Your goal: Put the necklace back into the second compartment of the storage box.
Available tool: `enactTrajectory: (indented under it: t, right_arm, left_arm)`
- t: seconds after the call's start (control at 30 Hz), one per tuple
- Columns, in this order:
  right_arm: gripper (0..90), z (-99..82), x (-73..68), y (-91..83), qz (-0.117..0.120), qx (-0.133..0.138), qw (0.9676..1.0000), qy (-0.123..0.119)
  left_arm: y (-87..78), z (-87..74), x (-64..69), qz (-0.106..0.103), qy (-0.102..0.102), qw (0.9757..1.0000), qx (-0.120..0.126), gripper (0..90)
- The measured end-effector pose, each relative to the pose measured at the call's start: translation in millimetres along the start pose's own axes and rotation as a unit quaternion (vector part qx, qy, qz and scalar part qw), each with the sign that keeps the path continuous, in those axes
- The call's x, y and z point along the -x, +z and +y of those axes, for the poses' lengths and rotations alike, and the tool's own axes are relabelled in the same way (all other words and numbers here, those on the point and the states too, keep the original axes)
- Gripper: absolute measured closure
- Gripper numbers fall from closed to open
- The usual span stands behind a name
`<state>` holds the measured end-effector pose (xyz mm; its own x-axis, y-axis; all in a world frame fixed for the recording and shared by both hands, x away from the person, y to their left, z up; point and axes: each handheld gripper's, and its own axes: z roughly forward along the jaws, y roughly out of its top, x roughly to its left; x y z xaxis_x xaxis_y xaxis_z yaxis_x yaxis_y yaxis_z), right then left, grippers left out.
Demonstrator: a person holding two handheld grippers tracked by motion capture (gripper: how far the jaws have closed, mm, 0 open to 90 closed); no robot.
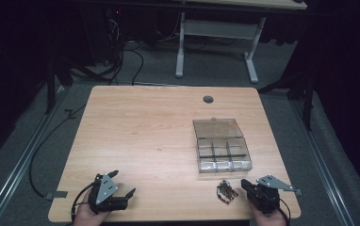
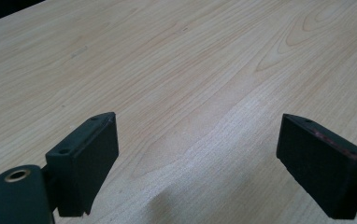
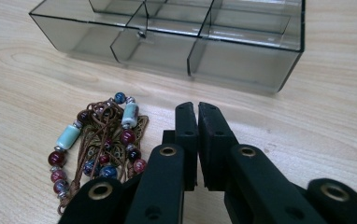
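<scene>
A beaded bracelet [image 3: 99,147] with red, blue and pale green beads on brown cord lies in a heap on the wooden table [image 1: 145,127], near the front edge [image 1: 227,191]. Just right of it rests my right gripper [image 3: 198,108], jaws shut with nothing between them, also seen from above [image 1: 245,183]. Beyond it stands a smoky clear compartment box [image 3: 200,42] with its lid folded back [image 1: 223,146]. My left gripper [image 2: 197,140] stands open over bare wood at the front left [image 1: 124,183].
The box's compartments look empty. A round cable hole [image 1: 208,99] sits near the table's far edge. A second desk's white legs [image 1: 216,42] and cables stand on the floor behind.
</scene>
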<state>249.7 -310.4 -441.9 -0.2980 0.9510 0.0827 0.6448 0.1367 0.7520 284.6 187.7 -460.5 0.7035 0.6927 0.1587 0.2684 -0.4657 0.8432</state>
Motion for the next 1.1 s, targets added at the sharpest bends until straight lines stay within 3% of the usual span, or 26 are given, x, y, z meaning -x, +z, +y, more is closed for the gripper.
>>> enactTrajectory:
  t: [0.47, 0.7, 0.8, 1.1]
  right_arm:
    - [78.8, 3.4, 3.0, 2.7, 0.005, -0.068, 0.9974, 0.024]
    - [79.8, 15.5, -5.2, 6.5, 0.002, -0.101, 0.9949, 0.003]
    - [79.8, 18.3, -7.9, 11.2, 0.009, -0.132, 0.9912, -0.004]
    - [79.0, 31.0, -13.3, 5.6, 0.007, -0.163, 0.9865, -0.014]
  left_arm:
    - [0.3, 0.1, -0.3, -0.004, 0.001, 1.0, -0.001, 13.3]
    - [0.2, 0.0, -0.5, -0.003, -0.001, 1.0, 0.0, 13.3]
    - [0.3, 0.2, -0.1, -0.003, 0.002, 1.0, -0.002, 13.3]
    - [0.0, 0.0, 0.4, -0.003, 0.004, 1.0, -0.002, 13.1]
